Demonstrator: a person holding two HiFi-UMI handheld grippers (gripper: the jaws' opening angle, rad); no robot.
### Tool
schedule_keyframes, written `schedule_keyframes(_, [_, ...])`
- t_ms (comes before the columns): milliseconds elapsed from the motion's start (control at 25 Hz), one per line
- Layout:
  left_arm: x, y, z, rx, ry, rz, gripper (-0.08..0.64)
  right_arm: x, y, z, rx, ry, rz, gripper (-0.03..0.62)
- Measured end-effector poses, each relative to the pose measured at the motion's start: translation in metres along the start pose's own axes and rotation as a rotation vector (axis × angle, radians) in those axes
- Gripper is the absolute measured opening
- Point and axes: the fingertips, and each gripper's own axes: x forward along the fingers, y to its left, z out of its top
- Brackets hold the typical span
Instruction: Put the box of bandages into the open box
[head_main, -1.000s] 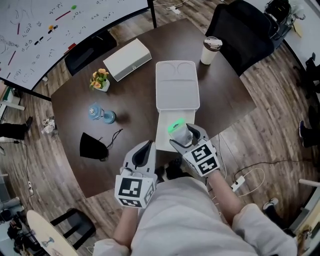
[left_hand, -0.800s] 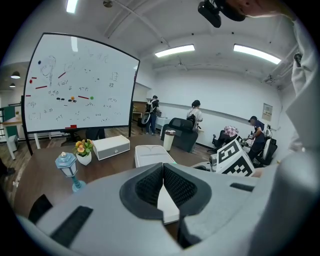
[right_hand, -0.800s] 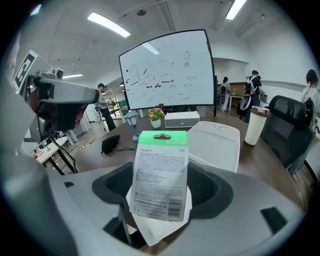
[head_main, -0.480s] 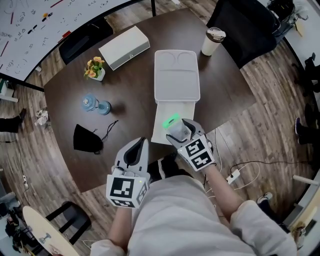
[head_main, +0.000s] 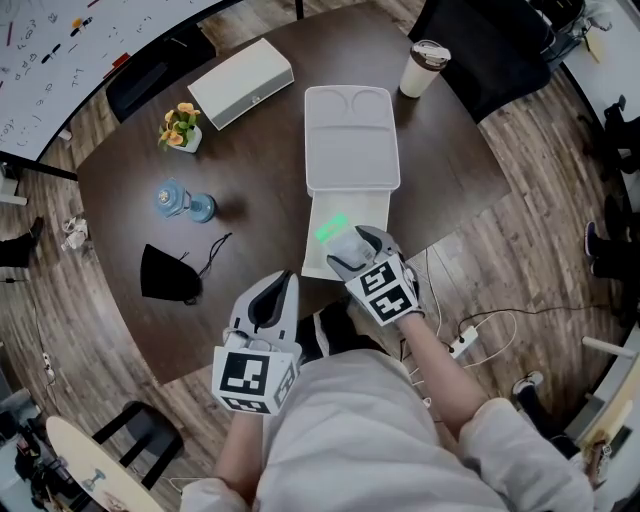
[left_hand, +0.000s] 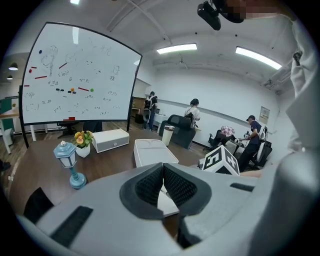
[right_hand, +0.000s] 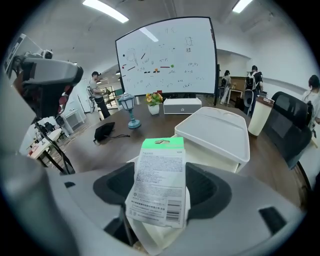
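The box of bandages (head_main: 334, 231), white with a green top (right_hand: 160, 182), is pinched upright in my right gripper (head_main: 347, 251) and hangs just over the base of the open white box (head_main: 317, 264). The jaws of my right gripper (right_hand: 160, 196) have just been closing, with the bandage box between the pads. The open box's lid (head_main: 351, 140) lies folded back beyond the base. My left gripper (head_main: 271, 301) hovers at the table's near edge, left of the open box. Its pads (left_hand: 149, 185) meet with nothing between them.
On the dark table (head_main: 260, 170) stand a lidded paper cup (head_main: 423, 67), a flat white case (head_main: 240, 82), a small flower pot (head_main: 177, 130), a blue lantern figure (head_main: 178, 200) and a black pouch (head_main: 165, 275). A black chair (head_main: 480, 45) stands behind the table. Cables (head_main: 470, 340) lie on the floor at right.
My right gripper has sunk with the bandage box, lower over the open box's base. The left gripper has hardly moved.
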Motion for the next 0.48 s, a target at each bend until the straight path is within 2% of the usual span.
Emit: schedule_keyframes(480, [0.001, 0.007, -0.004, -0.012, 0.009, -0.006, 0.006, 0.019, -0.005, -0.014, 0.009, 0.069, -0.002, 0.325])
